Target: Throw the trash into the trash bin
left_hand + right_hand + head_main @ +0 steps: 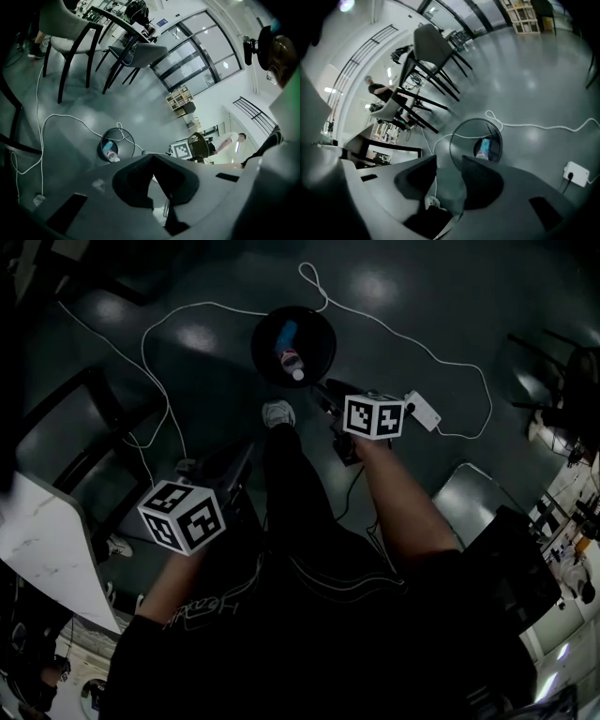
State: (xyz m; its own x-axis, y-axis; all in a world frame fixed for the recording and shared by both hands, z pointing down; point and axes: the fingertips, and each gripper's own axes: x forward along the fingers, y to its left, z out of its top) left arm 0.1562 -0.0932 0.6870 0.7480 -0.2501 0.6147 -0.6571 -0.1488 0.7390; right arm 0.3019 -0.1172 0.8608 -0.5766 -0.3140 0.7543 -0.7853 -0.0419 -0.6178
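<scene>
1. The right tongs (pixel 449 160) stood wide apart, with nothing between them
2. The trash, a bottle (pixel 290 348), lay inside the trash bin (pixel 325 329) on the floor (pixel 422 296); its long axis ran away from the person, cap end nearer
3. The bin sat just ahead of and below the right tongs, so that hand was clearly the nearer one
4. The left tongs (pixel 152 158) were pressed together on nothing, held back at the person's left side, well apart from the bin
5. Judging by this, the bottle looked delivered
</scene>
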